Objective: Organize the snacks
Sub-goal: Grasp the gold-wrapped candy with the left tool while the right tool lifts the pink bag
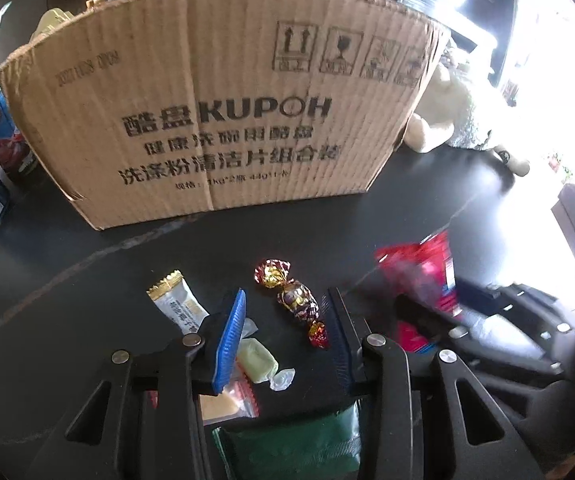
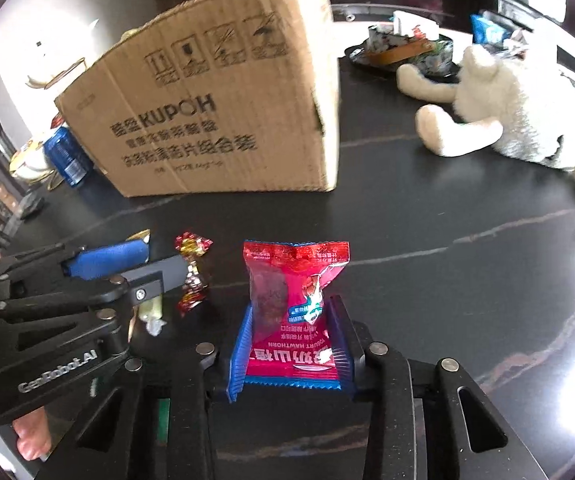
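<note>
The right gripper (image 2: 293,344) is clamped on a red yogurt hawthorn packet (image 2: 293,308), its blue-padded fingers pressing the packet's lower sides while the crimped top end stands free above them, over the dark table (image 2: 447,280). The left gripper (image 1: 283,332) hangs with its jaws apart and nothing between them, low over a gold-and-brown foil-wrapped chocolate (image 1: 291,300) that lies on the tabletop in the gap between the fingers, closer to the right finger. Just outside the left finger lies a white candy bar with a gold crimped end (image 1: 175,300), and below it, partly under the blue pad, a pale green twist-wrapped candy (image 1: 257,360). A green packet (image 1: 295,440) shows lower in the left wrist view, mostly hidden by the gripper body. Behind the snacks stands a cardboard box printed KUPOH (image 1: 223,100), upright on the table; what it holds cannot be made out. A blue can (image 2: 67,156) stands beside the box's left end, and a white plush toy (image 2: 507,108) lies to its right, well apart from the snacks.
</note>
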A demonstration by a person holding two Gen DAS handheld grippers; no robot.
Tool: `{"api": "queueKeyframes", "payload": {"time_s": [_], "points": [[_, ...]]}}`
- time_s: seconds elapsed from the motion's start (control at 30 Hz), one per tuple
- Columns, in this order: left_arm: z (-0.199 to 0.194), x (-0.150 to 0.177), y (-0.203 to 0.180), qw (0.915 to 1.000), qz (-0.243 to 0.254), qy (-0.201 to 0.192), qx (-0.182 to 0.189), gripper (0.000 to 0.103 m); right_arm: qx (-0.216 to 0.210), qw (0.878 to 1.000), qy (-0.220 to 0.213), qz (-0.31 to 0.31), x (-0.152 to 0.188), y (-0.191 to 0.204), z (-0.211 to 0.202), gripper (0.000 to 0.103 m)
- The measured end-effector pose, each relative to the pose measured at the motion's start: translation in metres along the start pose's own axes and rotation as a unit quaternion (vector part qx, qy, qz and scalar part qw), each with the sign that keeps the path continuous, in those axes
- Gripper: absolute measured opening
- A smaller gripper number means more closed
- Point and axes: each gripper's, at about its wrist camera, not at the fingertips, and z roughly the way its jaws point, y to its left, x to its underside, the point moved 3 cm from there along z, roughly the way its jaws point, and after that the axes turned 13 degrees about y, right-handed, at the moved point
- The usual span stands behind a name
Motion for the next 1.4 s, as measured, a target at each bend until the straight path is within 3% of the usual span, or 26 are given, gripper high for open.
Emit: {"api": "queueKeyframes", "payload": {"time_s": [0.1,0.47,0.7,1.07,1.4], "points": [[0.008,-0.001,-0.006,1.0,0.003,0.004,-0.001,0.036,0.022,1.0,-0.021,0.007,0.0,-0.007,-0.009,0.037],[0.021,-0.007,-0.009,0.9998,-0.002,0.012,-0.014,0.023,0.003,1.0,-0.016,0.016,-0.002,-0.008,-0.002,0.037],[0.021,-0.004,-0.008,0.9999,-0.004,0.012,-0.007,0.021,-0.004,1.0,-0.012,0.021,-0.003,-0.007,0.0,0.037],[-0.021,0.011,0.004,0.9997,0.0,-0.022,-0.005,0.021,-0.025,0.999,-0.011,0.031,-0.003,0.001,-0.008,0.037],[-0.073,0.01,0.02,0.9979,-0.004,-0.065,0.0,0.021,-0.02,0.999,-0.039,0.009,-0.015,0.03,-0.044,0.037]]}}
